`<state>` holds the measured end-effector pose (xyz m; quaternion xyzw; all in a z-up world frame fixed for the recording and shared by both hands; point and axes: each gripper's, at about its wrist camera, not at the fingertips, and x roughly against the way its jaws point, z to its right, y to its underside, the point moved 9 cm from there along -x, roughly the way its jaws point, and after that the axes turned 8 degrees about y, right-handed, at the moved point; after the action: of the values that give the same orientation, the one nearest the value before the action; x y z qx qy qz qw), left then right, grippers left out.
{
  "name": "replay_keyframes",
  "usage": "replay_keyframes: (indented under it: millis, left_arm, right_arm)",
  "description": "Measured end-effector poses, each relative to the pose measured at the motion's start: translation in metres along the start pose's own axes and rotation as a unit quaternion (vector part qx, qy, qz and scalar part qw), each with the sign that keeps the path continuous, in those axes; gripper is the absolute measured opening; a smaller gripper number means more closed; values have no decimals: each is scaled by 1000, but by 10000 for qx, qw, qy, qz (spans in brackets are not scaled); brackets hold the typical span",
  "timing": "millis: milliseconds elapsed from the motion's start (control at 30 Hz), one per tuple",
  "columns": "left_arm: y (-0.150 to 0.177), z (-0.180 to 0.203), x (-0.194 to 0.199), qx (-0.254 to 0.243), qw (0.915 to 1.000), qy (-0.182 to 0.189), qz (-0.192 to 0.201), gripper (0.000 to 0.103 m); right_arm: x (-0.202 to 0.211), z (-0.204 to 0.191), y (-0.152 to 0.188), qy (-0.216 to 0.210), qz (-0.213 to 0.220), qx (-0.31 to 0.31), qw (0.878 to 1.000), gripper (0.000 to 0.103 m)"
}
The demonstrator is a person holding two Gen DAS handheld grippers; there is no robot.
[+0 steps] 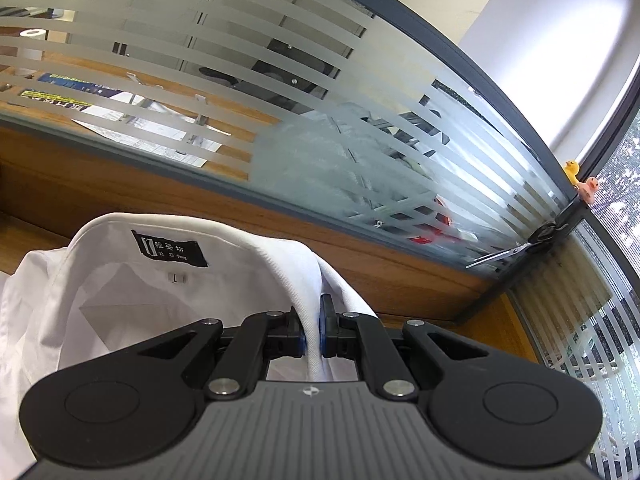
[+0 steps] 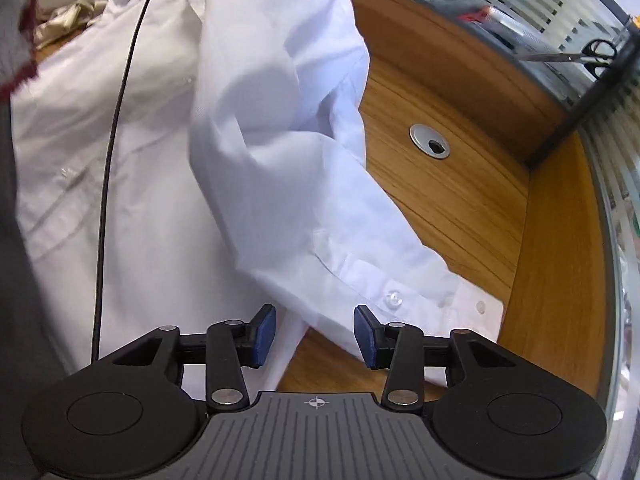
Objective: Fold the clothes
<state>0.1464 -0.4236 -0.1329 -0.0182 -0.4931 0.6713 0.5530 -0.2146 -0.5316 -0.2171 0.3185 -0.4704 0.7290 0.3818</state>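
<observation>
Nearest us, our left gripper (image 1: 313, 328) was clenched on the collar edge of the white shirt (image 1: 120, 300), whose black label (image 1: 170, 248) faced up. Our right gripper (image 2: 315, 336) stood released, its blue pads (image 2: 264, 332) apart above the shirt's cuffed sleeve (image 2: 380, 280), which lay across the wooden desk (image 2: 460, 208).

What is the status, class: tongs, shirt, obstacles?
Left tongs shut on white shirt collar. Right tongs open above cuff. Black cable crosses shirt.
</observation>
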Motion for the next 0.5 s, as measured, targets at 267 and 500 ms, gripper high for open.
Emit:
replay_keyframes:
  millis: [267,500]
  left_arm:
    - [0,-2,0,6,10000,-1,6,6]
    - [-1,-5,-9,79,9999,60,16,6]
  right_arm:
    - [-1,16,-4,76,-30,-202,9998,3]
    - [81,63,-19,-56,-577,-2214,9735,3]
